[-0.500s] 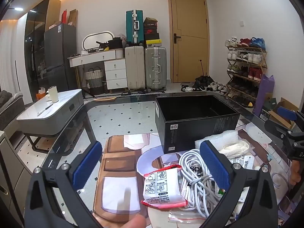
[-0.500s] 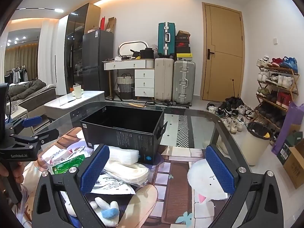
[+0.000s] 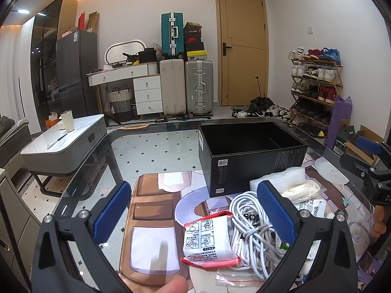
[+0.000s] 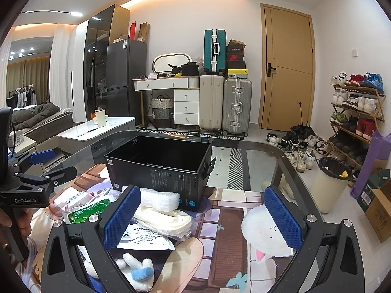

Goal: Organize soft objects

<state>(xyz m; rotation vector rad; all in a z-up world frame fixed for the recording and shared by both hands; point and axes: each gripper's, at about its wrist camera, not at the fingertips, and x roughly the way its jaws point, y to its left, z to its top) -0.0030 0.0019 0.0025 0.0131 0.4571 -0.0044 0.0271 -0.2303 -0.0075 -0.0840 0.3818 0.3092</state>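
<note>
Both tongs, left (image 3: pixel 193 216) & right (image 4: pixel 202 216), gape empty near black box (image 3: pixel 251 161). Risk: white cable coil (image 3: pixel 251 229) snags red-edged packet (image 3: pixel 207 240), drags pile off bench (image 4: pixel 244 168).

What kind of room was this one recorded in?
Most likely a home living area by the entrance: a shoe rack beside the door, stacked suitcases, and a fridge.

- The left claw (image 3: pixel 195 210) was spread wide, its blue-padded fingers (image 3: pixel 111 211) well apart and gripping nothing.
- The right claw (image 4: pixel 202 216) was likewise wide open and empty.
- A hand (image 4: pixel 25 221) gripped the left claw's handle, seen from the right wrist.
</note>
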